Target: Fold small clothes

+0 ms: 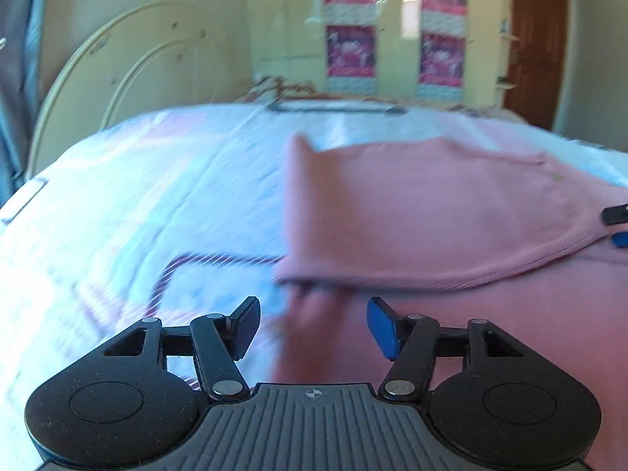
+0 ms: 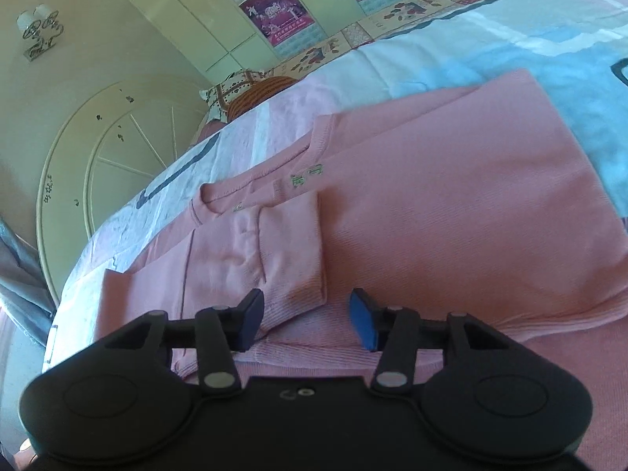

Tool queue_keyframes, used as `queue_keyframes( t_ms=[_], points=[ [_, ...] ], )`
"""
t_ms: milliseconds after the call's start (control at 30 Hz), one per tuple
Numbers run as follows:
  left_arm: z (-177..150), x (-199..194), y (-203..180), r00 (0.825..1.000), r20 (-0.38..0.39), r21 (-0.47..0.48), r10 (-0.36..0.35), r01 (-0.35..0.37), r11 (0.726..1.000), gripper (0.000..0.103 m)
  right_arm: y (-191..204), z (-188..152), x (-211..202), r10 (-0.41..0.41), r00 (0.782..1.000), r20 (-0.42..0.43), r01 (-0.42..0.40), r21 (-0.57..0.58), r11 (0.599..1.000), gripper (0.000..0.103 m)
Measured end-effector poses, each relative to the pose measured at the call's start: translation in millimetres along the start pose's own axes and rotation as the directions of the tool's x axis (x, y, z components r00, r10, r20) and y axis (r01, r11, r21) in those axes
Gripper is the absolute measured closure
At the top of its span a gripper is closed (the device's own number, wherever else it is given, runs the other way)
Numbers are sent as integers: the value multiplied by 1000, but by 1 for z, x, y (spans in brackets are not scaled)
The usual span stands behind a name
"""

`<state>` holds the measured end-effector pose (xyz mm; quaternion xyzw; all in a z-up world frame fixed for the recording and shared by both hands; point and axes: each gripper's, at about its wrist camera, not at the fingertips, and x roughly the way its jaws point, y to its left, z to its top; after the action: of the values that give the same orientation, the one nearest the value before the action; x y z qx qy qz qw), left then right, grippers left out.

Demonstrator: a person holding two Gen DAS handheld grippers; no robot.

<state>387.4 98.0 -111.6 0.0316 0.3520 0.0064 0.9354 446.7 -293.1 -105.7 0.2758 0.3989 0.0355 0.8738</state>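
The bed fills most of both my views, covered in a pale blue, white and pink patterned sheet, with a cream arched headboard at its end and cream wardrobe doors carrying pink posters behind it. On the sheet lies the pink knit top, spread flat with its sides folded inward; one sleeve is doubled back across the front, just below the neckline, and a small green mark (too small to read) sits beside the collar. My left view is blurred, yet it shows the folded edge of the top running across in front of me, with the sheet bare to the left of it. My left tongs stand apart with nothing between the pads, just over the garment's edge. My right tongs are likewise spread wide, holding nothing, low over the hem near the folded sleeve. Their tips also poke into the right edge of my left view.
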Motion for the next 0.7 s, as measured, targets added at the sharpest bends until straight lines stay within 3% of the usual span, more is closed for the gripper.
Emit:
queue_keyframes(
  t_ms=[33, 100, 133, 167, 233, 367, 433, 500, 700],
  points=[
    [-2, 4, 5, 1000, 5, -2, 4, -4, 1000, 42, 5, 1, 5, -6, 1000, -4, 6, -25, 1000, 62],
    [-1, 11, 7, 1000, 26, 0, 0, 0, 1000, 42, 16, 2, 13, -31, 999, -15, 30, -78, 996, 92],
    [4, 19, 4, 999, 32, 3, 11, -11, 1000, 44, 21, 3, 16, -48, 999, -22, 46, -108, 993, 95],
    [6, 22, 5, 999, 36, -6, 10, -10, 1000, 55, 25, 3, 16, -58, 998, -17, 56, -129, 990, 95],
    [13, 31, 6, 999, 35, -24, -5, 6, 1000, 67, 34, 5, 6, -68, 997, 24, 71, -173, 982, 96],
    [13, 38, 1, 999, 36, -18, -30, 31, 999, 92, 39, 11, -46, -35, 977, 209, 78, -200, 977, 96],
    [14, 38, 0, 999, 38, -21, -37, 38, 999, 93, 31, 11, -48, -108, 973, 207, 152, -212, 965, 96],
    [16, 40, 2, 998, 35, -37, -47, 48, 998, 93, 12, 9, -28, -165, 982, 95, 181, -187, 965, 96],
    [20, 45, 3, 997, 26, -36, -68, 69, 997, 93, 5, -8, -22, -171, 981, 92, 185, -171, 968, 96]
  ],
)
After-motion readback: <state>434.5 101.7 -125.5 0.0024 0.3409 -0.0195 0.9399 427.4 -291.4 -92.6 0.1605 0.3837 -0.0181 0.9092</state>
